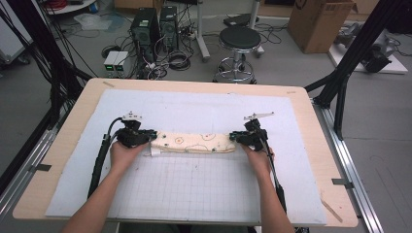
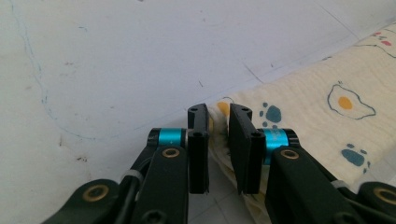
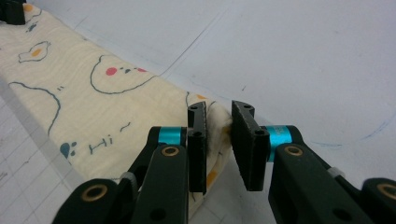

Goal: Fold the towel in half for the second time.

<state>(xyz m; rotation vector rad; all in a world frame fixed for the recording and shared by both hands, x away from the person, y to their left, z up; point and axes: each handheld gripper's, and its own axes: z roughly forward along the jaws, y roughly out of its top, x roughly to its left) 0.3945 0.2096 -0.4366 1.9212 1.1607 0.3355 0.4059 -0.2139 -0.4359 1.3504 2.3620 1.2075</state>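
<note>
Cloth (image 1: 192,142) lies folded into a strip mid-frame; left gripper (image 1: 145,137) and right gripper (image 1: 236,137) jaws slightly spread at its ends, grip loosened, release nearly done.

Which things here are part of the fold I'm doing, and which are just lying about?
In the job:
- folded printed cloth
- left claw at its left end, cloth between the jaws
- right claw at its right end
- white mat under it

Lying about:
- black stool
- cardboard box
- computer towers
</note>
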